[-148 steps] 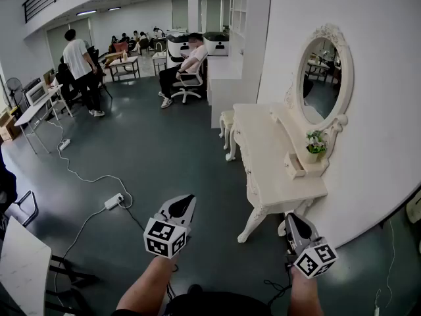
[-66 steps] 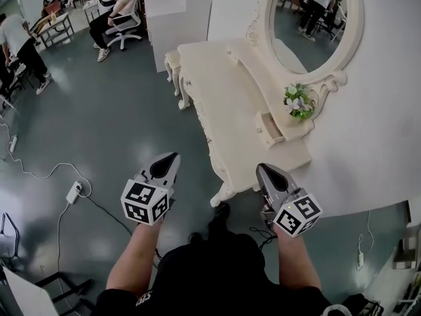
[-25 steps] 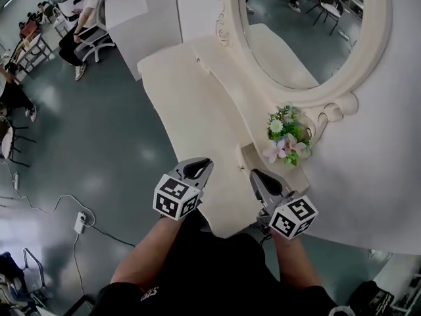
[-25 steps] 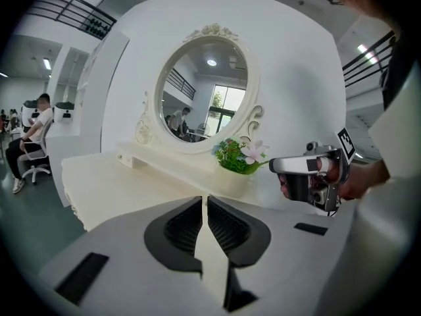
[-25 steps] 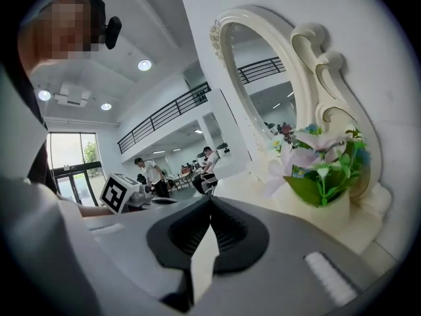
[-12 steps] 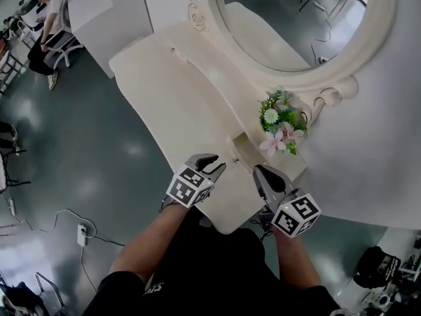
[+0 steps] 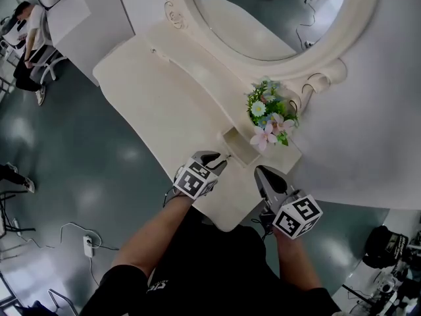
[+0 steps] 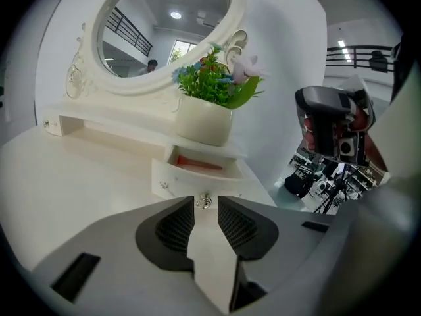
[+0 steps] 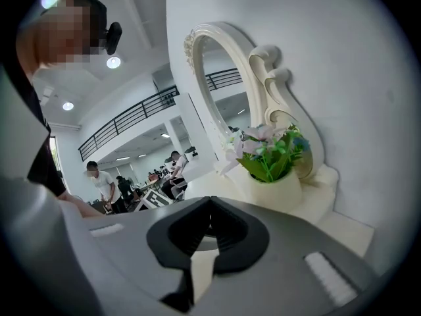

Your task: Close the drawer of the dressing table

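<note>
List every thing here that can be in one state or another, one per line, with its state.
Drawer: open, pulled out, an orange-red thing inside.
Left gripper: jaws apart, the drawer's knob at the gap between their tips, not gripped.
Right gripper: jaws together, empty.
Flower pot: upright on the ledge above the drawer.

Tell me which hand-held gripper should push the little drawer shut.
Left looks better placed. The left hand-held gripper points straight at the open drawer, jaws apart, with its knob just past the tips. The right hand-held gripper, jaws together, faces the flower pot instead.
</note>
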Demonstrator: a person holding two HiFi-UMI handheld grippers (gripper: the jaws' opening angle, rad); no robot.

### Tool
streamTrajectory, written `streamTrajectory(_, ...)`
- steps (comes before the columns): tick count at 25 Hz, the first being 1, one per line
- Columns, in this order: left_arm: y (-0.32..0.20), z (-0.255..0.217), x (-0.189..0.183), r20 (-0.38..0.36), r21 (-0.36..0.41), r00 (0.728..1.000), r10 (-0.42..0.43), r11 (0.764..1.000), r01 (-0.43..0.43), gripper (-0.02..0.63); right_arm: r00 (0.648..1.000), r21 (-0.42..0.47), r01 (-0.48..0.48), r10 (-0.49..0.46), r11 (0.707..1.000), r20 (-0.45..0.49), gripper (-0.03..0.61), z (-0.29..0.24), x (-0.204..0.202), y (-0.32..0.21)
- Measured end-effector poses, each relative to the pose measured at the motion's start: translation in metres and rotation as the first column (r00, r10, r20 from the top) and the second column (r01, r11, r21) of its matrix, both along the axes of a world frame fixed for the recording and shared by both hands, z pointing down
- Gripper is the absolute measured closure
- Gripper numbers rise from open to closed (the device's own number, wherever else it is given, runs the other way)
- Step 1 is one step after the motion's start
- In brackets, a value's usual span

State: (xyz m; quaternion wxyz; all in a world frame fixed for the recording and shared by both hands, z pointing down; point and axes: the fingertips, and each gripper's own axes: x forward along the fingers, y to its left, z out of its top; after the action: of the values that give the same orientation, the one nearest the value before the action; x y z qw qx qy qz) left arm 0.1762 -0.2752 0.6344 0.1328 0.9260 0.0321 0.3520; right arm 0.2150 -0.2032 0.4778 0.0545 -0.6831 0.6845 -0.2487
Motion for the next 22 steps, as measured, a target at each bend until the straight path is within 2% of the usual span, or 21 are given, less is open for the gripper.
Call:
streamTrajectory(11, 0.008, 0.034, 0.013, 0.128, 0.016, 0.991, 0.049, 0.999, -0.051, 0.506, 0.998, 0.004, -0.063, 0.063, 0.998, 0.016, 0.569, 0.000, 0.018, 0.021)
streamTrajectory(22, 0.008, 0.037, 0.021, 0.125, 0.011, 0.992, 0.027, 1.000, -0.029, 0.523, 0.997, 0.005, -0.077, 0.077, 0.997, 0.027, 0.569, 0.003, 0.028, 0.028)
